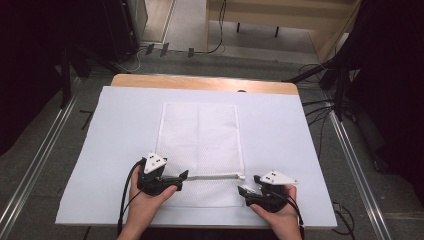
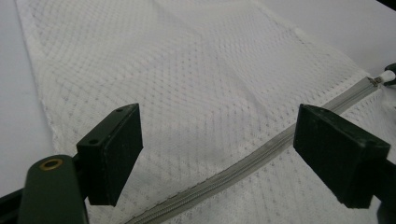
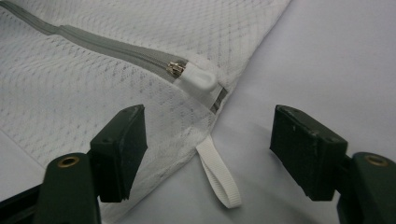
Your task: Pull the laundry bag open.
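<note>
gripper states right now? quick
Left gripper: open, holding nothing, jaws astride the mesh bag's zipper.
Right gripper: open, holding nothing, by the zipper pull and loop.

From above your side of the table (image 1: 125, 100), you are looking forward and down over the whole top, with floor beyond. The left gripper view is riding low and close, looking along the mesh bag (image 2: 196, 84) and its grey zipper (image 2: 261, 156) toward the far end. The right gripper view is sitting equally near (almost skimming the surface), facing the zipper's slider (image 3: 176, 69) and the white loop (image 3: 217, 175). All three are sharing that zipper line.
</note>
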`<state>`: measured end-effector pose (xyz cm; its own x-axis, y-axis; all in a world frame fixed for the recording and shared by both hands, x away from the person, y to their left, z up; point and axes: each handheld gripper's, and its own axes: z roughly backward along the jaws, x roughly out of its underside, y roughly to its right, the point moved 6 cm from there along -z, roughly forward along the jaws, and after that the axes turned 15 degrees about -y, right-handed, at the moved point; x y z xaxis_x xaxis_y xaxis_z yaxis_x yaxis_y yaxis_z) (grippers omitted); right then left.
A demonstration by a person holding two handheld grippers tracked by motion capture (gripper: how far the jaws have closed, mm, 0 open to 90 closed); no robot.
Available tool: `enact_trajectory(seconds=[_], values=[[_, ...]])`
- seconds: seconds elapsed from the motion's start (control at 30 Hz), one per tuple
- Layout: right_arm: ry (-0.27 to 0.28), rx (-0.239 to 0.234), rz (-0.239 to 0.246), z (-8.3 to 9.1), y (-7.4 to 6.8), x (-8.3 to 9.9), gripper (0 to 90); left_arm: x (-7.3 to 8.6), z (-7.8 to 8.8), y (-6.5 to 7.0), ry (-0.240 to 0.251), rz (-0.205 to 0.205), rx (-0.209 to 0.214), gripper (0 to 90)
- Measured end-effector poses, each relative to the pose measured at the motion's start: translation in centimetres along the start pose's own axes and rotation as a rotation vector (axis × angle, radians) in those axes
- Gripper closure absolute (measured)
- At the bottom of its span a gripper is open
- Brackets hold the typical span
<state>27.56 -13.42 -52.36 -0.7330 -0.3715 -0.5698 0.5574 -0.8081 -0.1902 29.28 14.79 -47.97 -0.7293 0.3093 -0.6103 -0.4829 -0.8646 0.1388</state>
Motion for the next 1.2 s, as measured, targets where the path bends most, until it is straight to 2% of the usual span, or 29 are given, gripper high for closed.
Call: enact_trajectory(seconds=[0.17,0.27,0.3,0.33,0.43,0.5,0.73,0.87,0.93,1.13,1.2], values=[[0.003,0.019,0.018,-0.5,-0.3,-0.3,31.6,-0.4,-0.3,0.7,-0.007,-0.011,0.010,19.9],[0.002,0.041,0.048,-0.8,-0.9,-0.5,38.9,-0.4,-0.6,1.4,-0.017,-0.027,0.019,21.6],[0.002,0.041,0.048,-0.8,-0.9,-0.5,38.9,-0.4,-0.7,1.5,-0.018,-0.030,0.020,21.6],[-0.005,0.056,0.068,-0.9,-1.2,-0.5,42.4,-0.4,-0.9,1.7,-0.020,-0.035,0.026,22.0],[-0.009,0.090,0.084,-1.0,-1.3,-0.5,45.2,-0.4,-0.9,1.8,-0.027,-0.043,0.029,22.3],[-0.008,0.097,0.077,-0.9,-1.4,-0.5,45.6,-0.4,-0.9,1.9,-0.025,-0.041,0.029,22.5],[-0.030,0.061,0.072,-0.7,-2.0,-0.3,41.6,-0.4,-0.3,1.6,-0.014,-0.035,0.036,24.4],[-0.046,0.121,0.084,-0.8,-2.8,-0.2,45.8,-0.4,-0.3,1.8,-0.014,-0.040,0.044,26.1],[-0.046,0.135,0.051,-0.8,-2.9,-0.1,50.8,-0.4,-0.3,2.1,-0.014,-0.050,0.049,27.0],[-0.034,0.149,0.019,-0.5,-3.0,0.3,55.2,-0.6,-0.2,2.9,-0.012,-0.065,0.073,28.5],[-0.030,0.169,0.011,-0.5,-3.0,0.3,58.9,-0.6,-0.3,3.2,-0.013,-0.067,0.082,29.0]])
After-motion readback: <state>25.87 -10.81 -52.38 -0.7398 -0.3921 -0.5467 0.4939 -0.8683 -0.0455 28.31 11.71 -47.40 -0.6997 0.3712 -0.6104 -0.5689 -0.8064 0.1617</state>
